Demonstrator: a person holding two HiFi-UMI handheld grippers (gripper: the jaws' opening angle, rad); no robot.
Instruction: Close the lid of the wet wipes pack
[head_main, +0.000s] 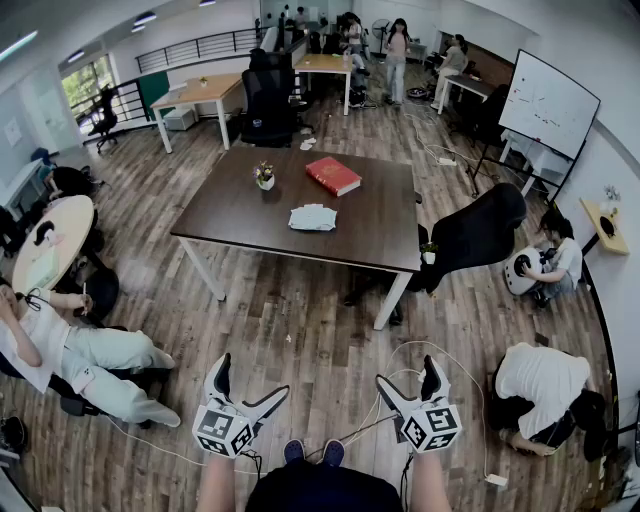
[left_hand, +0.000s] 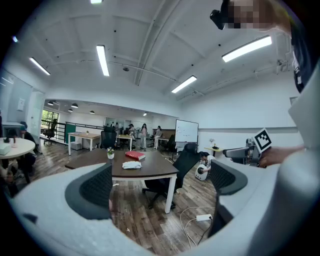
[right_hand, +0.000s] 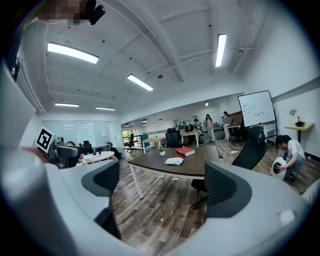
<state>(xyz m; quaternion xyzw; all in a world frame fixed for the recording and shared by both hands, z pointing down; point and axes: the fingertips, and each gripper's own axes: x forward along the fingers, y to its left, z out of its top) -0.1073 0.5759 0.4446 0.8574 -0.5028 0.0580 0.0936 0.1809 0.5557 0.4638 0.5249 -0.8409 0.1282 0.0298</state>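
While the left hand-held gripper (head_main: 250, 380) and right hand-held gripper (head_main: 407, 373) gape empty, the wipes pack (head_main: 313, 217) lies flat — white.

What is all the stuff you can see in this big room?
table: one, dark brown, middle of the room
wet wipes pack: one, white, on the table
book: one, red, on the table's far side
plant pot: one, small and white, on the table's left part
office chair: one, black, right of the table
whiteboard: one, white, by the right wall
round table: one, pale, far left
left gripper: one, white and black, open and empty, bottom
right gripper: one, same colours, open and empty, bottom
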